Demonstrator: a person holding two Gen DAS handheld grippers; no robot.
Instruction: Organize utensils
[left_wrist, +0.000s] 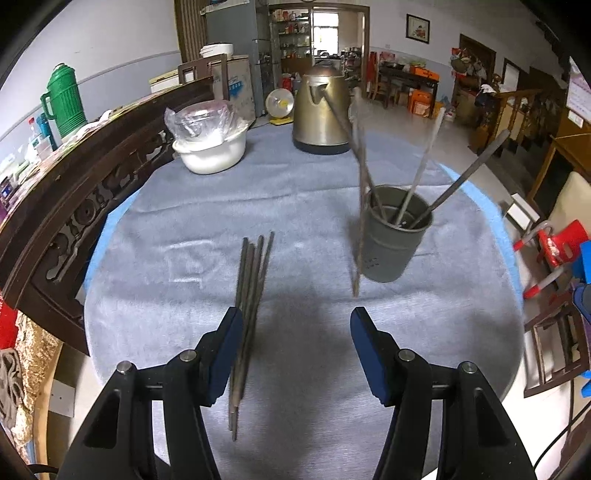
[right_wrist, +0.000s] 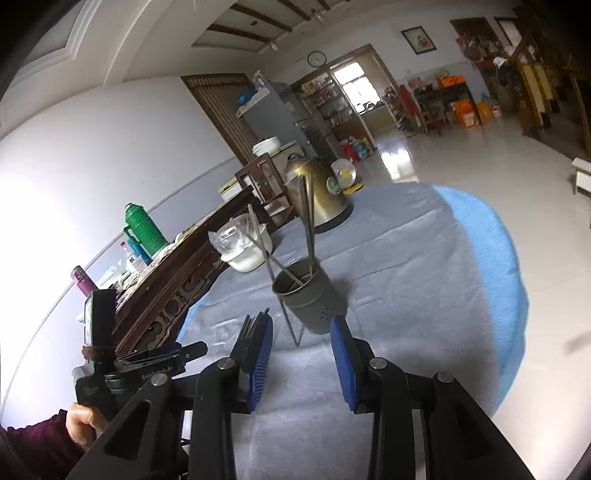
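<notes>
Several metal chopsticks (left_wrist: 251, 295) lie bunched on the grey cloth, their near ends beside the left finger of my open left gripper (left_wrist: 295, 325). A grey metal utensil cup (left_wrist: 395, 236) stands to the right and holds several chopsticks (left_wrist: 421, 173). One blurred chopstick (left_wrist: 360, 206) stands nearly upright against the cup's outer left side, tip on the cloth. In the right wrist view my right gripper (right_wrist: 302, 332) is open and empty, just in front of the cup (right_wrist: 310, 299) and that outside chopstick (right_wrist: 286, 314). The left gripper's body (right_wrist: 140, 365) shows at the left there.
A round table with grey cloth (left_wrist: 295, 177) over a blue cover carries a brass kettle (left_wrist: 321, 114) and a white bowl with plastic wrap (left_wrist: 210, 144) at the back. A carved wooden bench (left_wrist: 74, 206) runs along the left. Chairs (left_wrist: 554, 343) stand to the right.
</notes>
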